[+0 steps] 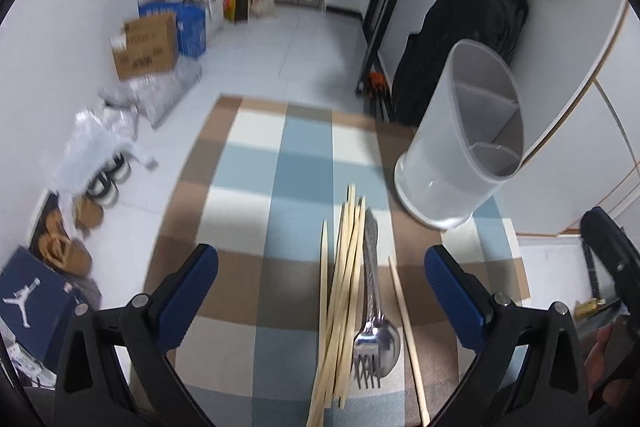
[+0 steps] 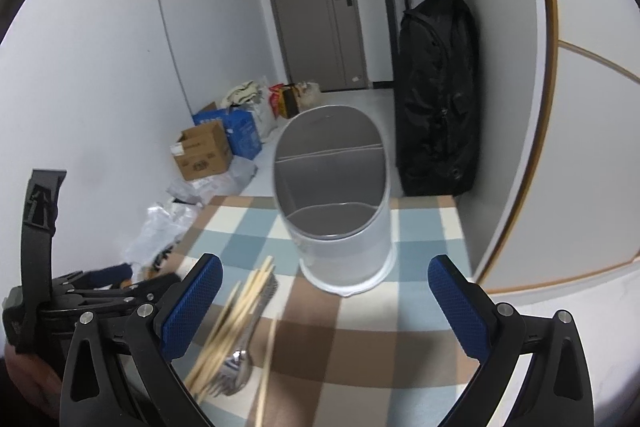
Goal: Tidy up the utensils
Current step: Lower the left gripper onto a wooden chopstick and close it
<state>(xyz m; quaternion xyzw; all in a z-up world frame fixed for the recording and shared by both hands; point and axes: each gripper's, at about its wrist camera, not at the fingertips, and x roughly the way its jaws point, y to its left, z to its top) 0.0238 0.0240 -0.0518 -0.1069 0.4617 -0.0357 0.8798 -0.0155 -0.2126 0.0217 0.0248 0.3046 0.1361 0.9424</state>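
Your left gripper (image 1: 321, 291) hovers low, fingers spread wide and released around the pale wooden chopsticks (image 1: 340, 291) and steel fork (image 1: 370, 349) at lower centre. Your right gripper (image 2: 325, 303) is likewise released, facing the empty translucent grey divided utensil holder (image 2: 340, 223) standing mid-frame on the checked mat (image 2: 412, 307).

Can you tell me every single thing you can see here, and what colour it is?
utensil holder: one, pale grey, divided inside, standing on the far right of the cloth
chopsticks: a bundle, pale wood, lying on the cloth
fork: one, silver, beside the chopsticks
spoon: one, silver, against the fork
checked cloth: one, blue, brown and cream
cardboard box: one, brown, on the floor by the wall
black bag: one, hanging by the wall
left tongs: open, blue pads
right tongs: open, blue pads
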